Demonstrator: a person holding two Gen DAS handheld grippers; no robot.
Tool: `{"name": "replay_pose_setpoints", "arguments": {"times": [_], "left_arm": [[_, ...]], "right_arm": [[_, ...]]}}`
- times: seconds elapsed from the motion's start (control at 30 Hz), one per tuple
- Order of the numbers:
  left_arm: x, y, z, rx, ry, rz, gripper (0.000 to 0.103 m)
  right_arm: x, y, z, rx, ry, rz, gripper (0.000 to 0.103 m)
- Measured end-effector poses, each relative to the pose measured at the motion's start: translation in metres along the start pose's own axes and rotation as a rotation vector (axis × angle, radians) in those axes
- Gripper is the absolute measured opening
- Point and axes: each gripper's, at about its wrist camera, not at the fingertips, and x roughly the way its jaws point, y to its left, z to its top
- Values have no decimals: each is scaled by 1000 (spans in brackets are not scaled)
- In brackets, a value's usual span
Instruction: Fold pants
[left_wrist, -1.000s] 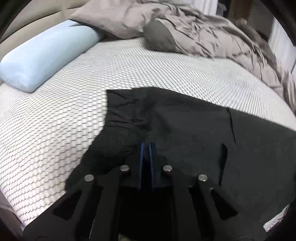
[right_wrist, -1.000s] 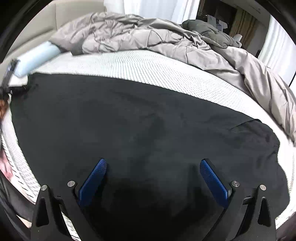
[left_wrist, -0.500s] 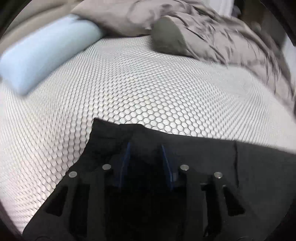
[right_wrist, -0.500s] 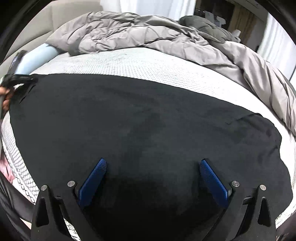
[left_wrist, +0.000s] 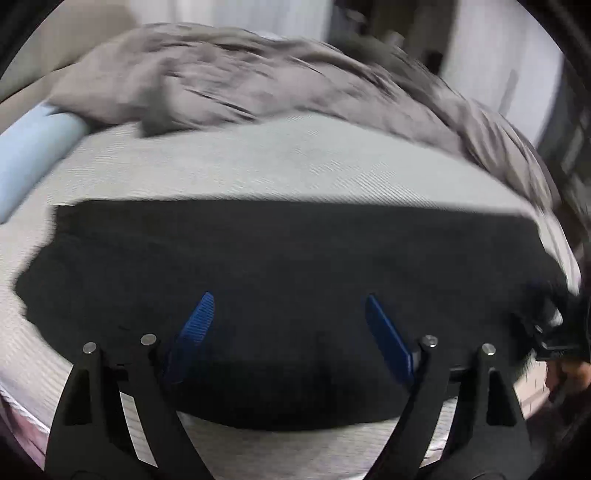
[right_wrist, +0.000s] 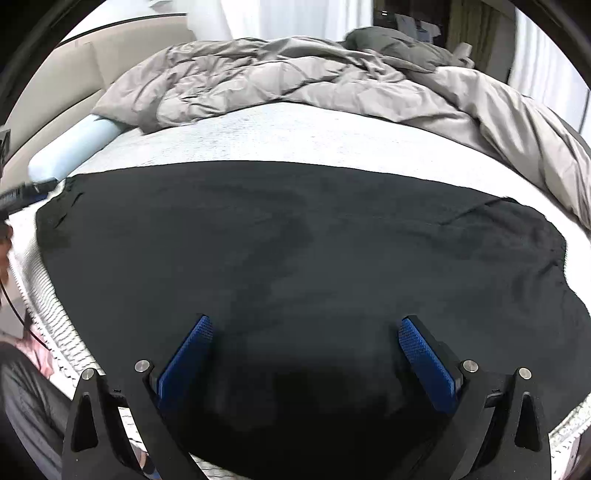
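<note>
White mattress (right_wrist: 295, 133) carries your black pants (right_wrist: 295, 251), unlabelled; left gripper (left_wrist: 288, 325) opening, right gripper (right_wrist: 303, 343) wide, both empty.

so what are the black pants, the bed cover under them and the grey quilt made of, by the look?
Pants: soft matte black fabric, maybe fleece or knit; no sheen, shallow limp creases. Bed cover: pale textured fabric, seemingly a fine mesh or quilted weave; the pattern is barely resolved here. Quilt: smooth grey-beige woven shell, puffy stitched panels, so likely padded.
</note>
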Motion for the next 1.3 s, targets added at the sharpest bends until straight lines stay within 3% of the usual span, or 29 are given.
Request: {"name": "replay_pose_setpoints", "arguments": {"times": [0.1,0.23,0.37,0.5,0.57,0.7,0.8,0.93,1.07,1.1,1.2,1.23,1.27,1.3], "left_arm": [[23,-60,-18,116,57,-60,82],[48,-90,-39,205,94,9,84],[39,-76,-57,166,74,2,89],[32,-46,-69,117,58,0,91],[30,-37,-69,111,53,0,91],[29,-24,-66,99,49,-4,91],[21,-19,-70,87,40,-5,91],[18,-18,-73,83,36,0,91],[18,-21,-72,88,40,15,91],[18,-20,-71,89,40,16,91],[20,-20,-70,90,41,22,93],[20,-21,-69,91,44,29,93],[20,-22,-69,93,43,32,93],[20,-22,-68,96,42,33,93]], "right_arm": [[0,16,-3,-63,-2,28,102],[6,18,-13,-130,28,11,102],[-2,-15,-27,-103,40,-25,102],[-19,-71,-47,-10,39,-206,102],[-29,-110,-58,96,37,-311,102],[-47,-163,-73,285,24,-379,103],[-60,-181,-78,389,-21,-297,102],[-85,-194,-77,518,-144,-215,102],[-78,-218,-88,605,-69,-345,102],[-78,-229,-96,675,-67,-316,101],[-79,-257,-115,889,-115,-132,84],[-79,-266,-121,953,-167,-42,69],[-79,-268,-122,974,-188,-8,62],[-77,-271,-122,989,-206,32,48]]}}
